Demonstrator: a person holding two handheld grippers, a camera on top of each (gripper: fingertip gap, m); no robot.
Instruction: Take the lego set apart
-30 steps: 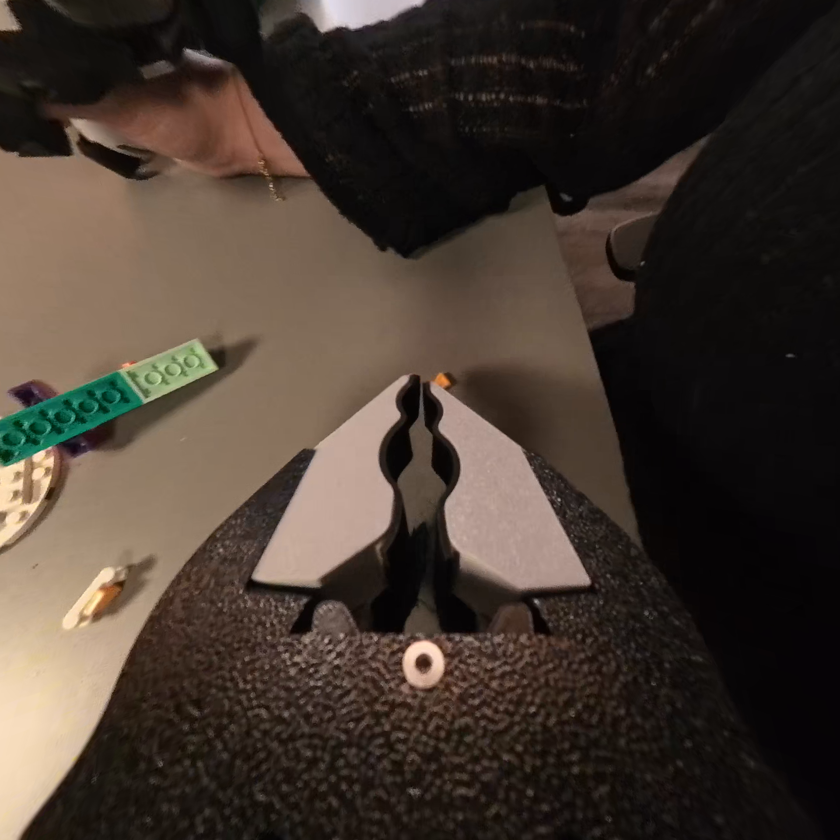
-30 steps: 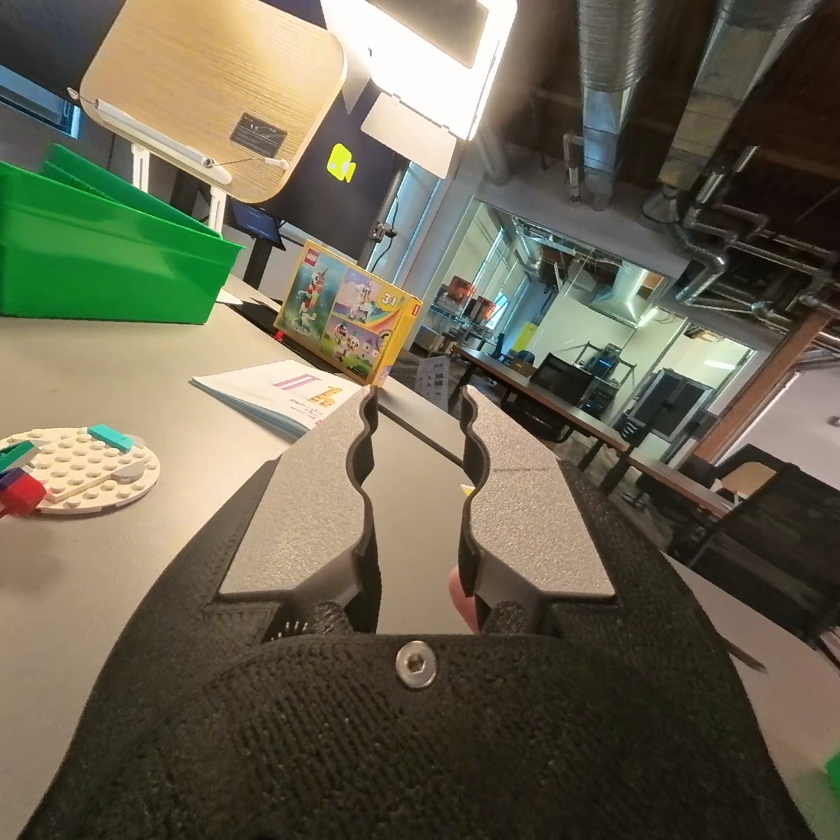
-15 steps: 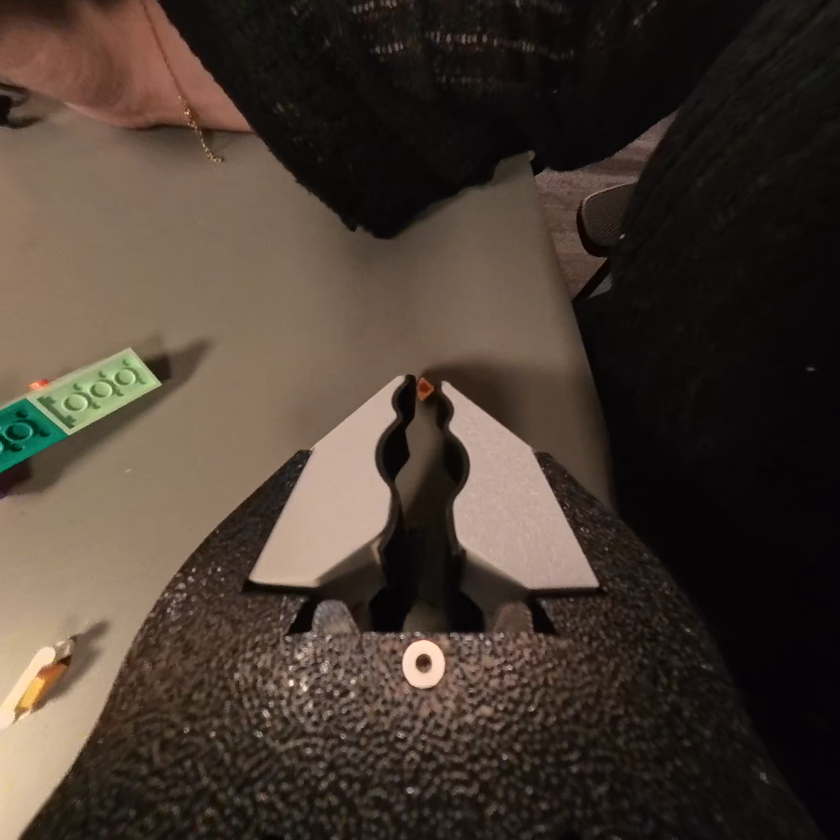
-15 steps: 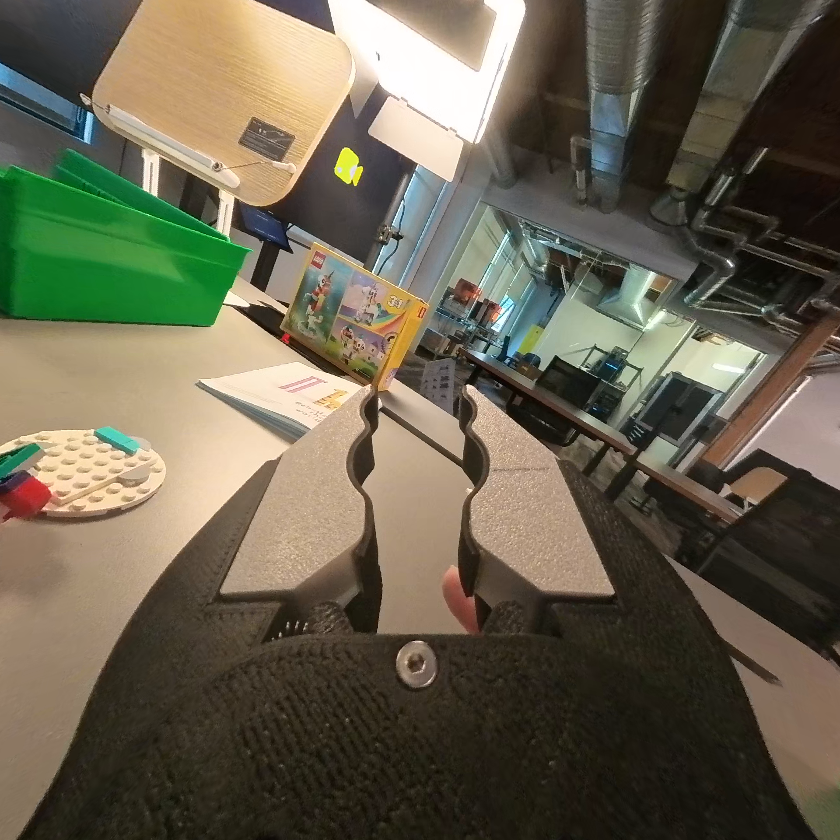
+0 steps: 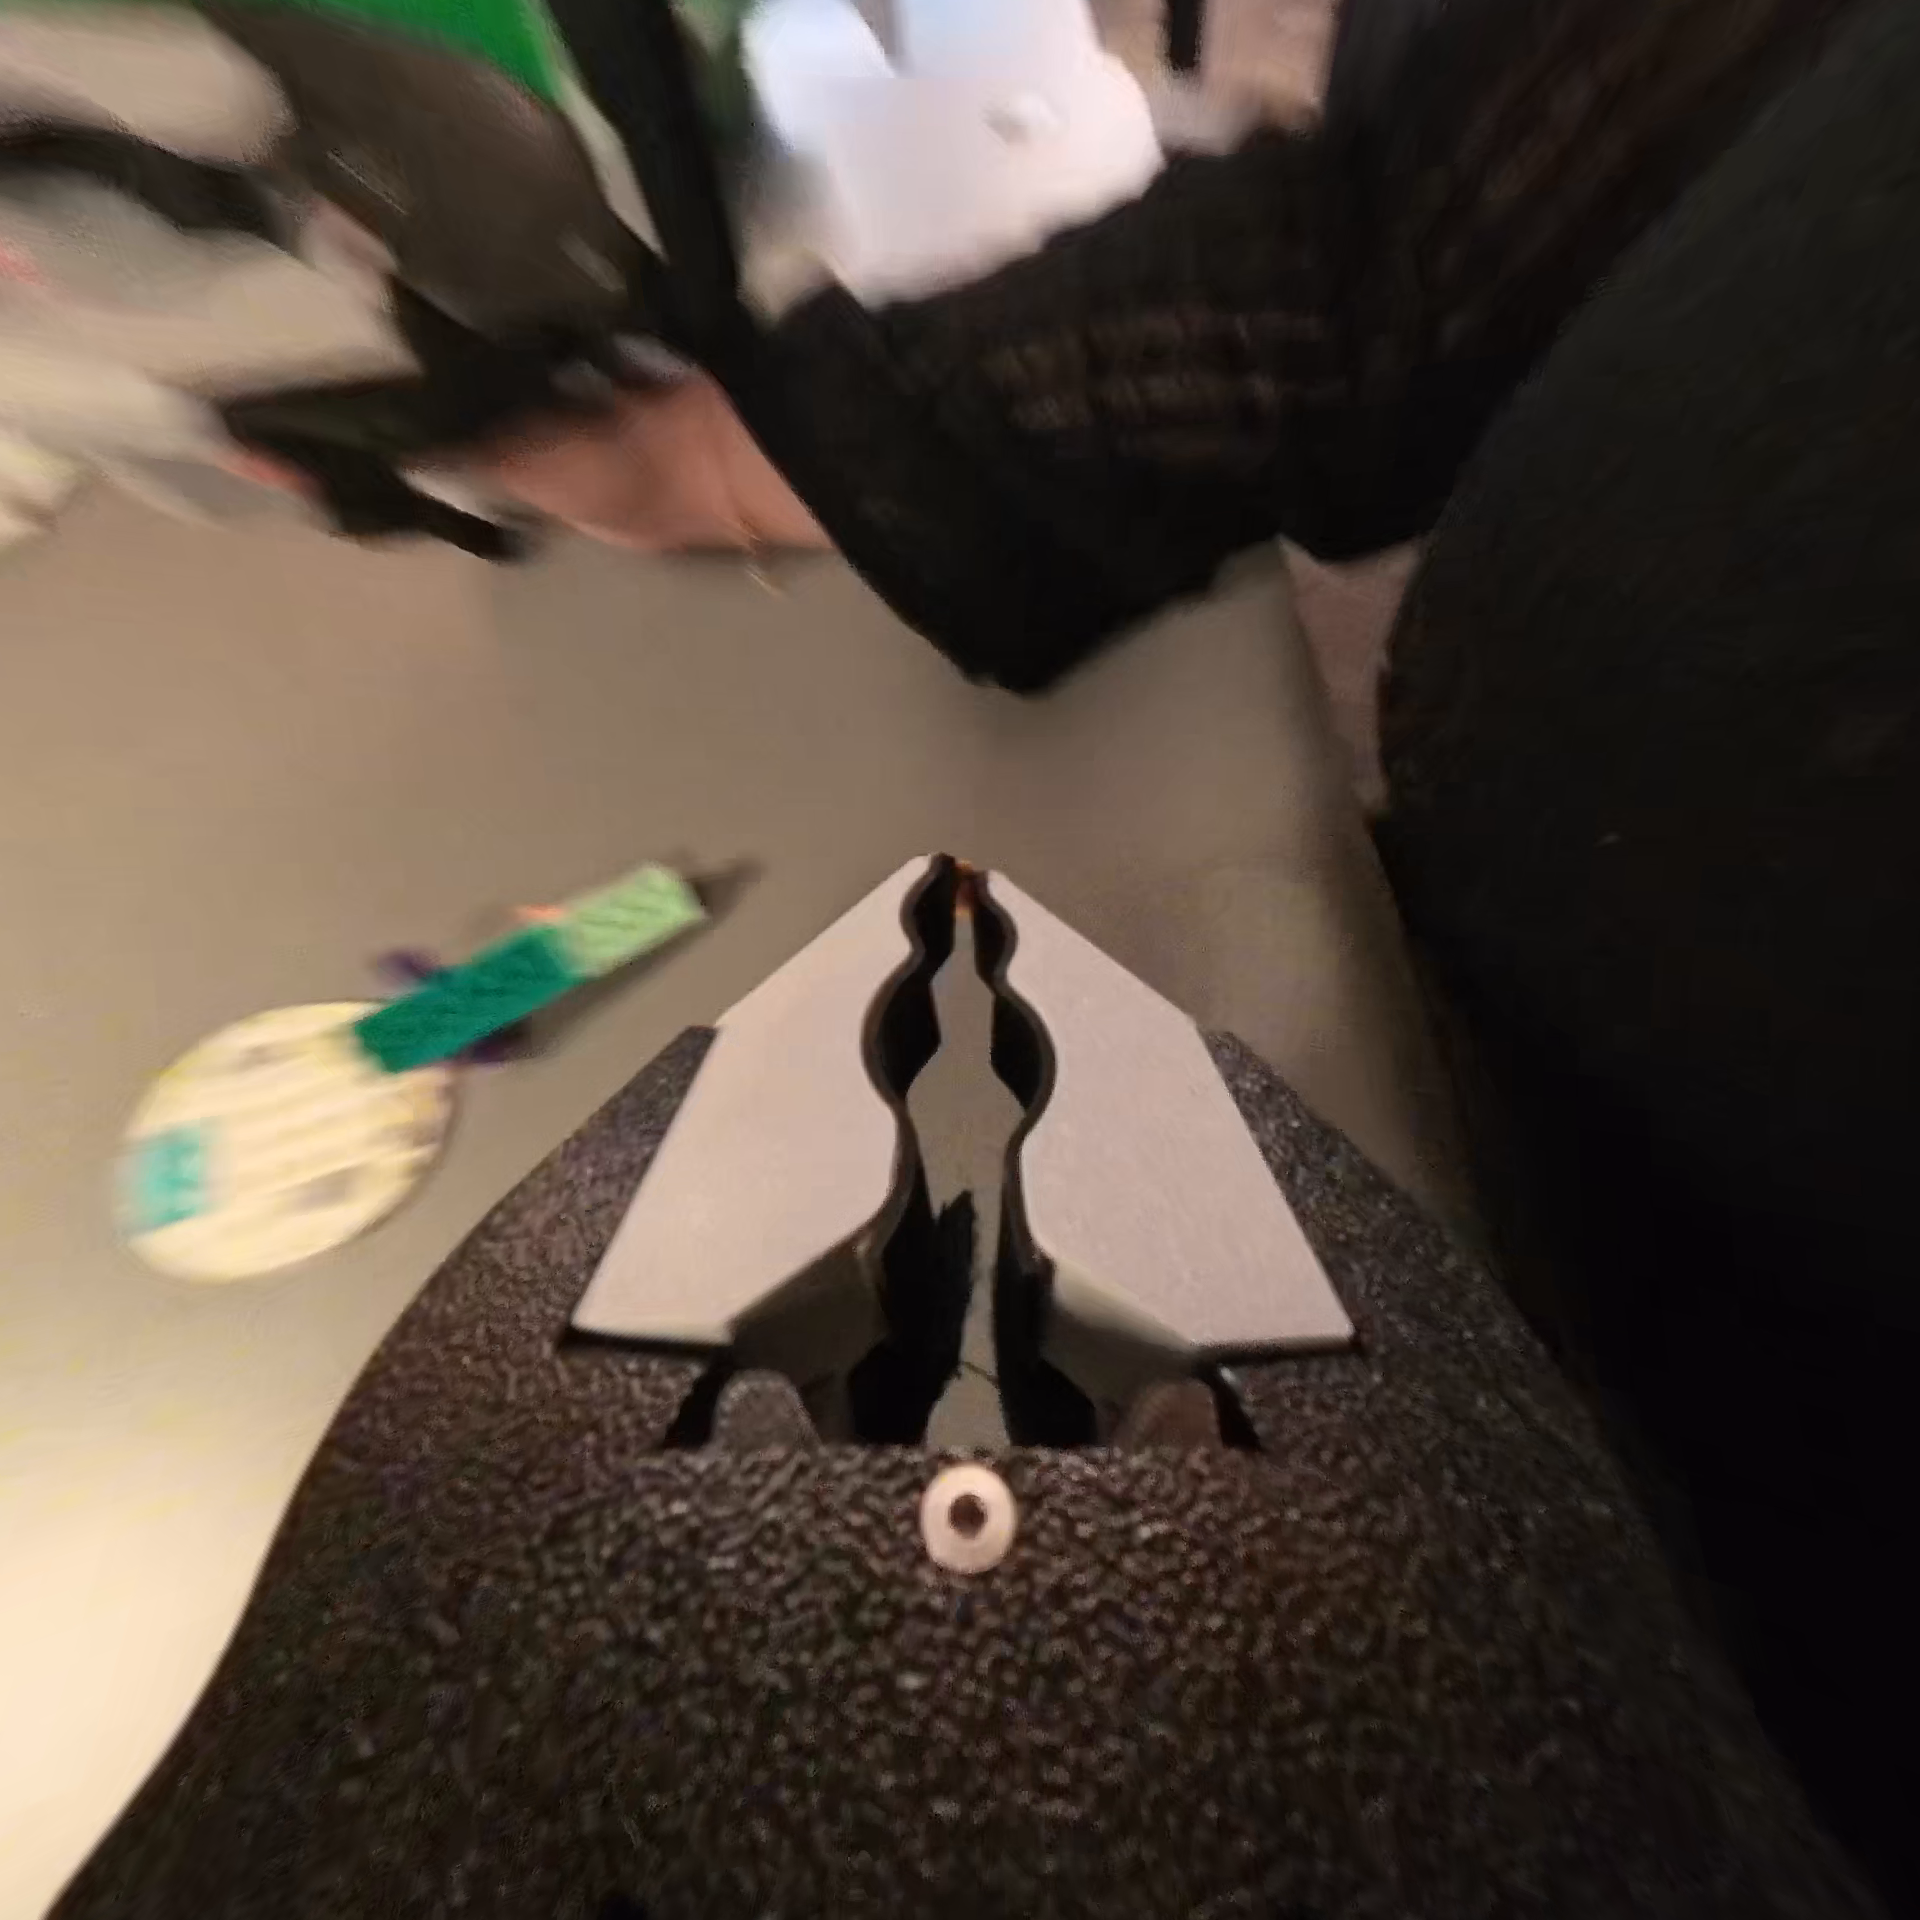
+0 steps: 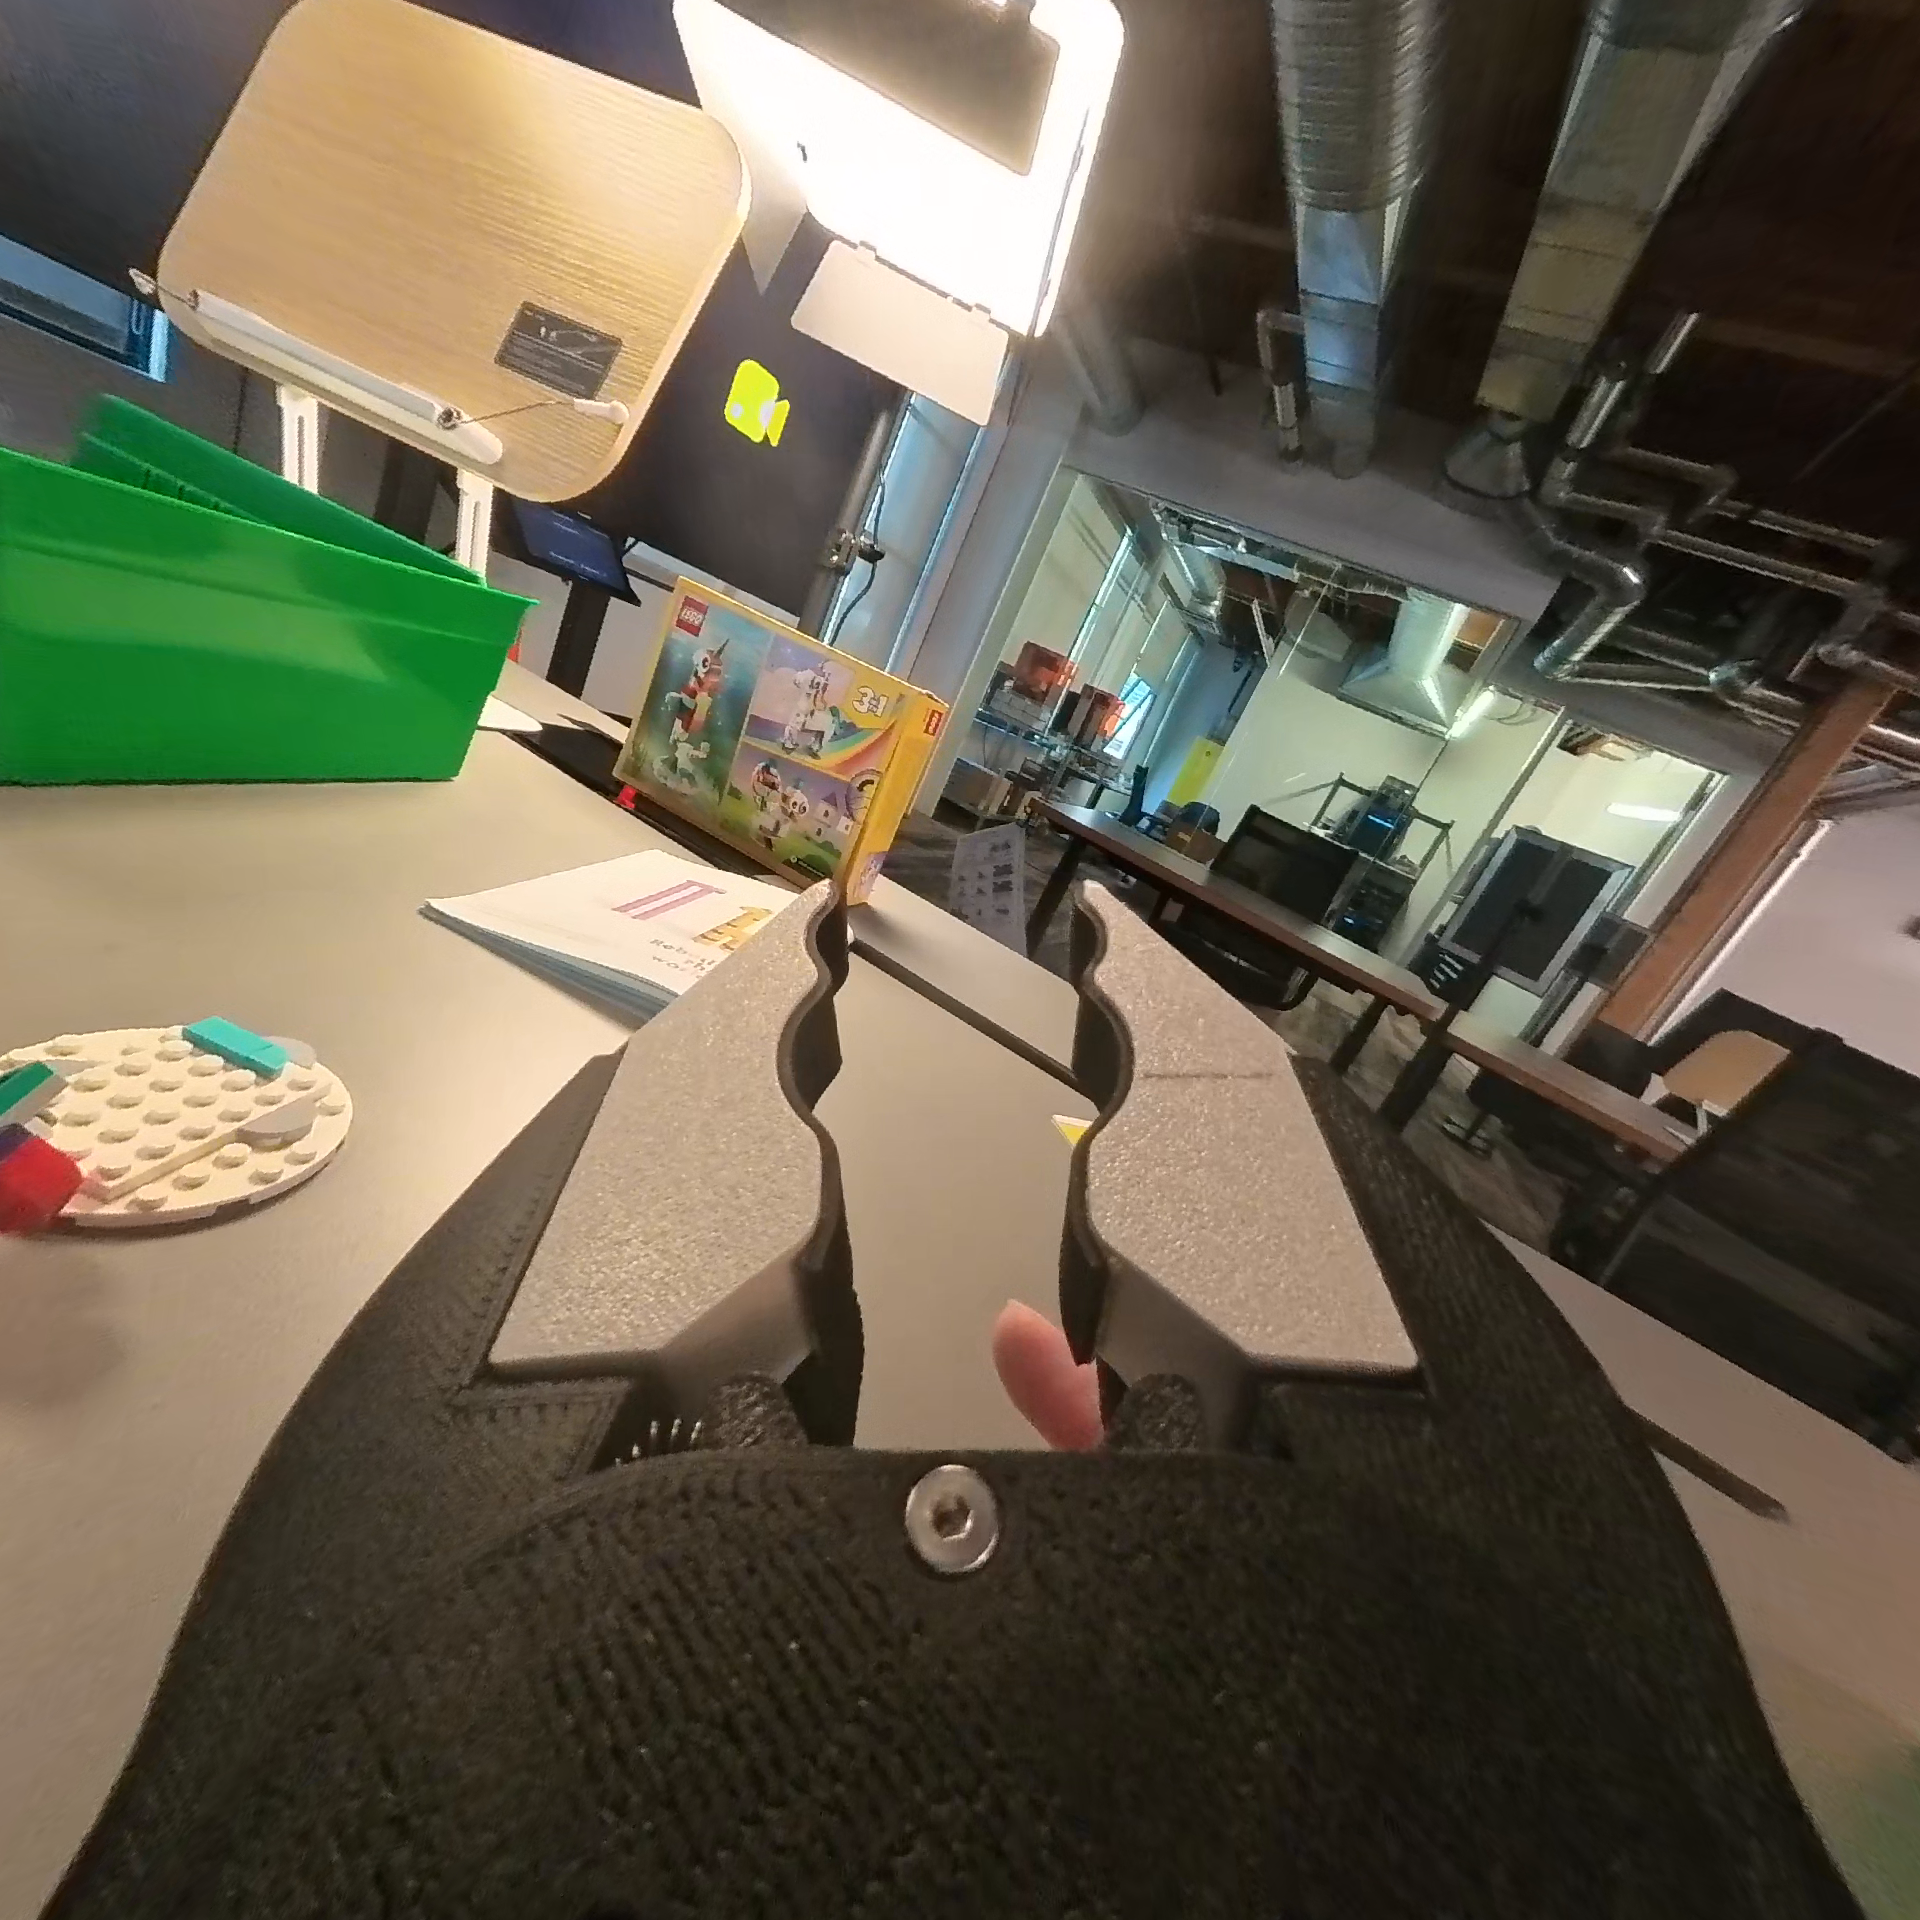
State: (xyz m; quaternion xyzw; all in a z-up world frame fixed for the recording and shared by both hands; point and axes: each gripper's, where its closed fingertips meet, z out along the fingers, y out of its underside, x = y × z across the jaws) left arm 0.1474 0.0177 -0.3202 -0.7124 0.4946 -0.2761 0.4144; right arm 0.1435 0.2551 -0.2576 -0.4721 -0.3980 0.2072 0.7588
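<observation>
My left gripper is shut on a tiny orange lego piece that shows only as a sliver between the tips, above the grey table. The left wrist view is blurred by motion. To its left lie a round white studded plate and a dark and light green strip of plates over a purple piece. My right gripper is open and empty, low over the table. The round plate lies to its left with a teal piece and a red brick.
A green bin, a yellow lego box and an open booklet stand at the far side. A person's hand and black sleeve reach over the table. The table edge runs close on the right. The left gripper's tips are roughly 25 centimeters from the right gripper's. The round plate is about equally far from each gripper, around 15 centimeters. It turns up in the left wrist view as well.
My left gripper opened slightly around the orange piece, then shut on it, and the view has swung so the round plate shows again. The right gripper has barely moved.
</observation>
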